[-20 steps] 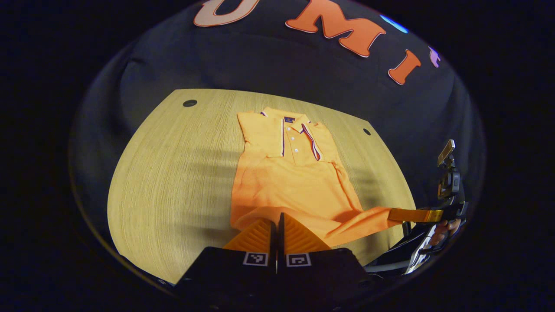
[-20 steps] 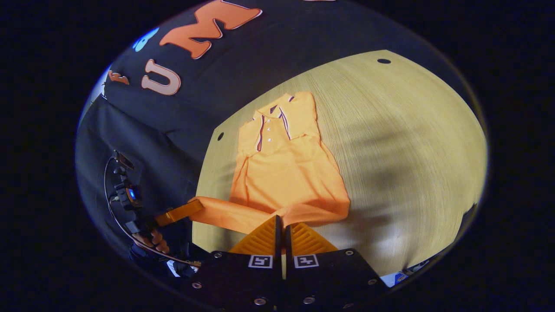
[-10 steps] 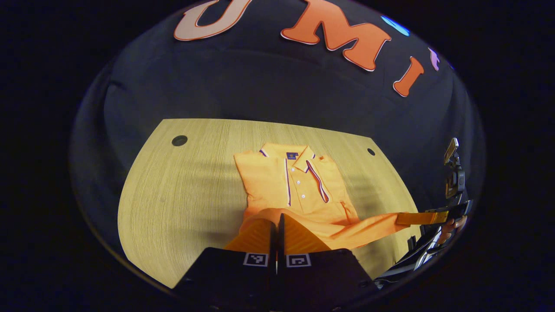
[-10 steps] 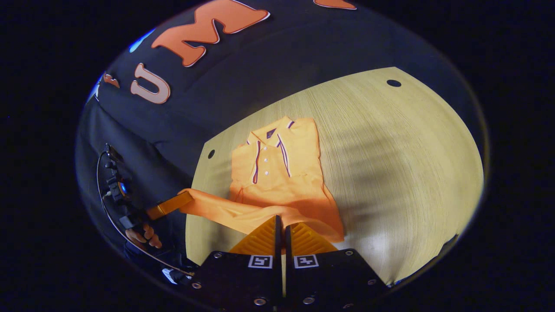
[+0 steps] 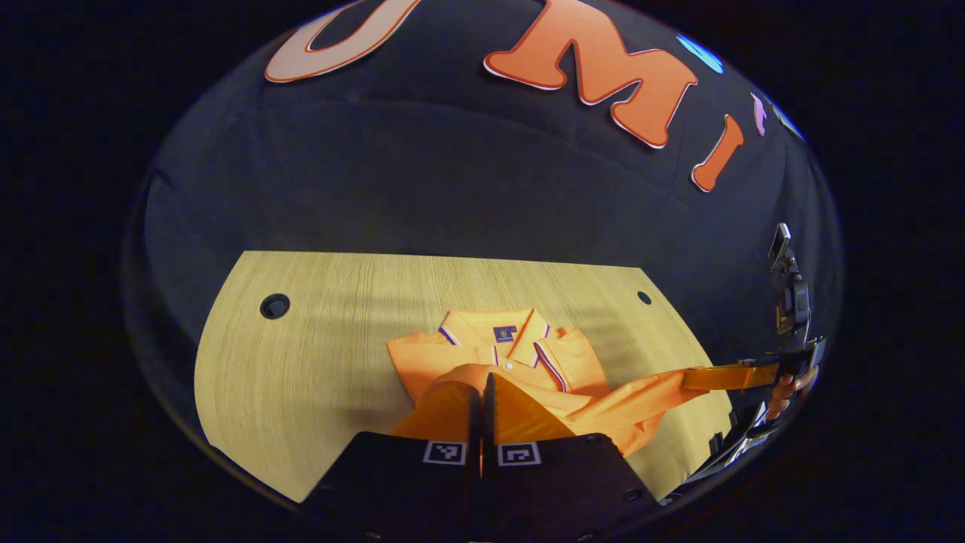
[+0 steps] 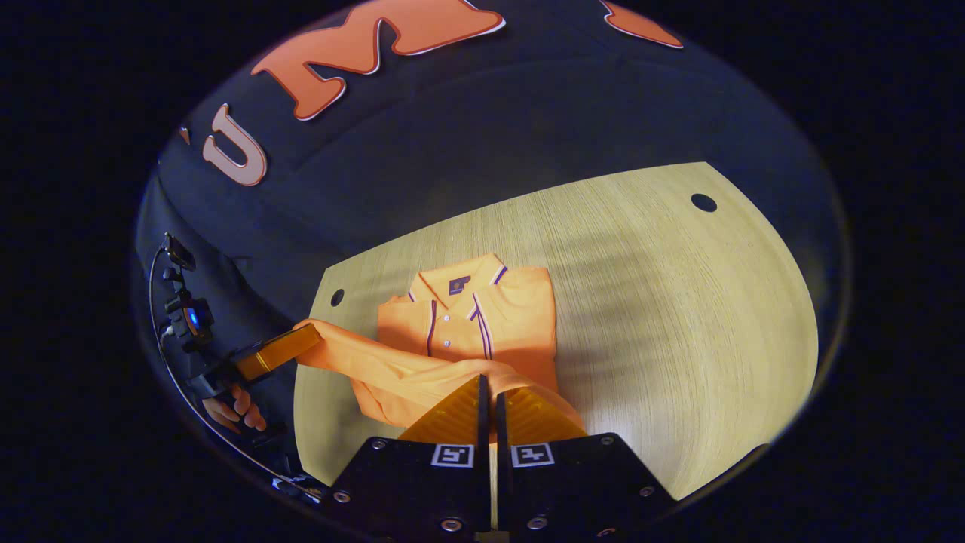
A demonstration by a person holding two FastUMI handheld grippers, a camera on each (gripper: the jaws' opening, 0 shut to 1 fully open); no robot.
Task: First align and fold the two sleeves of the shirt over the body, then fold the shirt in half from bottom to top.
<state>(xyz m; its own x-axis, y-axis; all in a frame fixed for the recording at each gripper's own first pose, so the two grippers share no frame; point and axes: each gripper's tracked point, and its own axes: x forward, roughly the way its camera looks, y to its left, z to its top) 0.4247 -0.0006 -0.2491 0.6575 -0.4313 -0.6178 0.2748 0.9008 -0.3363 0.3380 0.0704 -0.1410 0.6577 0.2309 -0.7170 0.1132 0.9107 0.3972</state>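
Shirt (image 6: 490, 317) on table (image 6: 678, 317), hem lifted toward collar. Left gripper (image 5: 482, 385) and right gripper (image 6: 488, 388) each clamped on a hem corner. Soft, light, sags between; hold corners, keep taut.

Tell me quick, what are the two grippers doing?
Left gripper: shut, pinching the orange shirt's bottom hem.
Right gripper: shut, pinching the hem too.
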